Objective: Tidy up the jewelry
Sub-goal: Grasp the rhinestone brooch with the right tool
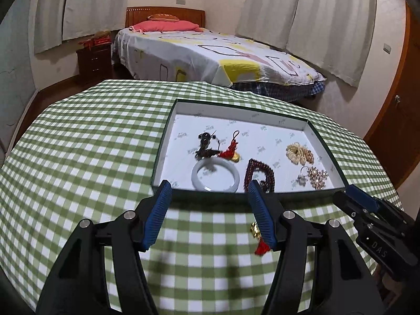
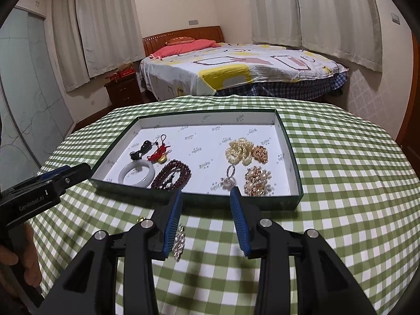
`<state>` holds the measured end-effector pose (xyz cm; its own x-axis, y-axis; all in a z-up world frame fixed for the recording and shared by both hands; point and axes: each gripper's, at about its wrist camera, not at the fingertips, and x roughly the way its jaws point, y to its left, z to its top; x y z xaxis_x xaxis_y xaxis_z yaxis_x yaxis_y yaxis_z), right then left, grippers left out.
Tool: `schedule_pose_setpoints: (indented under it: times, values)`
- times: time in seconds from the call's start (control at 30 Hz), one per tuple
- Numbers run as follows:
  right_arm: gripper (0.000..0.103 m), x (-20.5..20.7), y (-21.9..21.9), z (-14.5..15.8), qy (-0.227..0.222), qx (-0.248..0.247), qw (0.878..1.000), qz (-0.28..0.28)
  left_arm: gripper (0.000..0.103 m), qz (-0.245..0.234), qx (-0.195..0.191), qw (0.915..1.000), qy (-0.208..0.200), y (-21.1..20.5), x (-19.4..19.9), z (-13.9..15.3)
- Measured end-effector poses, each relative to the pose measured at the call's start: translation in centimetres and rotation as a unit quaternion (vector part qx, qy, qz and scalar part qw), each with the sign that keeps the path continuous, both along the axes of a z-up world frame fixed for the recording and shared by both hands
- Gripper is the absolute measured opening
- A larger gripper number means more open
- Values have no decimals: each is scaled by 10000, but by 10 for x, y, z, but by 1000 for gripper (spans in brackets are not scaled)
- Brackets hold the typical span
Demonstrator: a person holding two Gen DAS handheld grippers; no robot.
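Pale jade bangle [image 1: 215, 173] – smooth, ring-shaped – lies in the box [image 1: 168, 120]; both grippers' fingers apart.

You can read two markings, both on the gripper bodies. In the left wrist view, the right gripper [image 1: 353, 197] comes in from the right edge, and its black housing carries pale capital letters reading "DAS". In the right wrist view, the left gripper [image 2: 71, 174] comes in from the left edge, and the side of its black body carries small white lettering reading "GenRobot.AI". The white lining of the box [image 2: 294, 168] is printed all over with a small repeated grey logo and a word beneath it, but that print is too small and blurred to read. The red cushion [image 2: 179, 40] on the bed shows gold marks you cannot make out.
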<state>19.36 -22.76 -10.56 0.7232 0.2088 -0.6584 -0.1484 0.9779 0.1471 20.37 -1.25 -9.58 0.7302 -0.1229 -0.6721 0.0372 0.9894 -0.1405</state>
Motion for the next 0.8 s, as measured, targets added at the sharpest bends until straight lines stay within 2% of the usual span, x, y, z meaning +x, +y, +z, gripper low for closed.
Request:
schedule_pose_setpoints:
  times: [0.37, 0.67, 0.8]
  values:
    - [38, -17, 16, -12, 101, -48, 9998, 156, 59, 224, 80, 9997, 93, 21, -34, -9]
    - [38, -8, 35, -37, 493, -162, 9979, 383, 59, 283, 36, 9993, 239, 27, -37, -20]
    - [34, -1, 41, -45, 674, -231, 9964, 467, 59, 235, 24, 9992, 312, 23, -37, -26]
